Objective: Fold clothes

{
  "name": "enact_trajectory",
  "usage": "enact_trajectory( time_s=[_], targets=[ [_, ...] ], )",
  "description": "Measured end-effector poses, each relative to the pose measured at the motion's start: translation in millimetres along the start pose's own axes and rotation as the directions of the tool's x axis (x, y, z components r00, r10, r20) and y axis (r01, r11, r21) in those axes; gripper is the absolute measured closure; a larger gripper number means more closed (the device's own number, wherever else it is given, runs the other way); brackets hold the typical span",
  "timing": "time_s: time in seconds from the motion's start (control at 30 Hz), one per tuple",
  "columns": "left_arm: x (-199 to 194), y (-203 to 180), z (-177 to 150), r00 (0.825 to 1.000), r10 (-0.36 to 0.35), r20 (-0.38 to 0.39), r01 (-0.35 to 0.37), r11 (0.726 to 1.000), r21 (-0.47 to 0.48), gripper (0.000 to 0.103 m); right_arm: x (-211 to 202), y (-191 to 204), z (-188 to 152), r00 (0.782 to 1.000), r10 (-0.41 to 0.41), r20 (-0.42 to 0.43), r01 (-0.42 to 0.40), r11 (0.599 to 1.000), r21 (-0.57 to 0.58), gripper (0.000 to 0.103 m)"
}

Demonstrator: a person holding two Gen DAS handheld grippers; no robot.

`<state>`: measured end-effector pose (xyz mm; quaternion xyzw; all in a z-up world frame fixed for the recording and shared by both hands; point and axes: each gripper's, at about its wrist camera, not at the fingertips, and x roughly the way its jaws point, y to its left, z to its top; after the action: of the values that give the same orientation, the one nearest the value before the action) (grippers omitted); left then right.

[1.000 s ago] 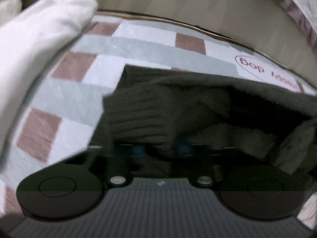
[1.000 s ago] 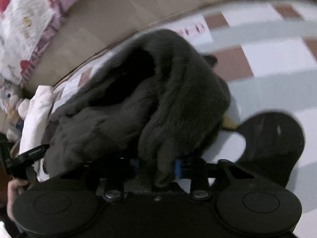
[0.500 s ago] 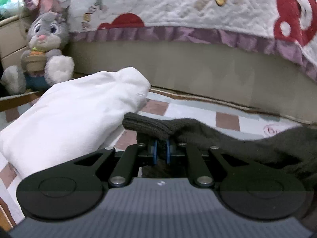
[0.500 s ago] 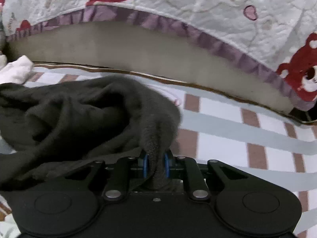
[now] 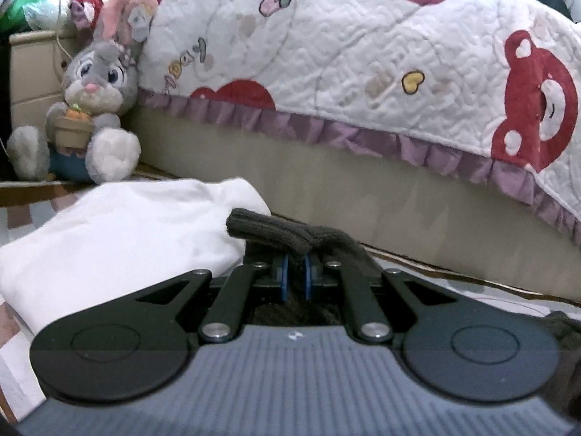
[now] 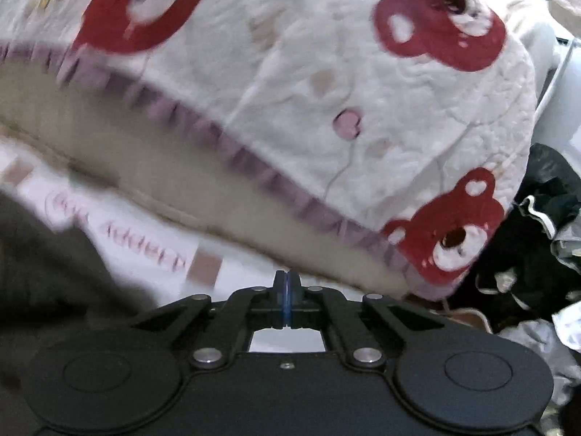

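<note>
A dark grey ribbed knit sweater (image 5: pixel 276 234) is pinched at a ribbed edge, draped rightward. A folded white garment (image 5: pixel 120 232) is laid just left, touching it.

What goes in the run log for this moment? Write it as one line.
task: fold clothes | left gripper: shut on dark knit garment | right gripper: shut, empty | white folded garment: beside left gripper

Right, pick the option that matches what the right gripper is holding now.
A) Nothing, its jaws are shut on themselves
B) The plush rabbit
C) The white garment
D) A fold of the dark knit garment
A. In the right wrist view the right gripper has its blue pads pressed together with no cloth between them, while the dark knit garment lies apart at the left; only the left gripper pinches that garment.
</note>
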<state>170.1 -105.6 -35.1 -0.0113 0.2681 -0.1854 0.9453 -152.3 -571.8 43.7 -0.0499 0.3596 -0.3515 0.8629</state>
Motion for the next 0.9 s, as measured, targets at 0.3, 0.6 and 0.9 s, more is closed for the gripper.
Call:
enact_trajectory(
  time_s=[0.3, 0.6, 0.9],
  targets=[
    [47, -15, -23, 0.958, 0.287, 0.013, -0.282, 0.932, 0.229, 0.095, 41, 13, -41, 0.881, 0.444, -0.162, -0.355, 0.848, 0.393, 0.043],
    [75, 16, -26, 0.953, 0.181, -0.243, -0.189, 0.982, -0.01, 0.093, 65, 65, -118, 0.73, 0.628, -0.27, -0.326, 0.667, 0.67, 0.034],
    [79, 26, -27, 0.935, 0.0, -0.354, -0.053, 0.989, -0.14, 0.079, 69, 99, -131, 0.758, 0.53, -0.38, -0.27, 0.785, 0.557, 0.076]
  ],
)
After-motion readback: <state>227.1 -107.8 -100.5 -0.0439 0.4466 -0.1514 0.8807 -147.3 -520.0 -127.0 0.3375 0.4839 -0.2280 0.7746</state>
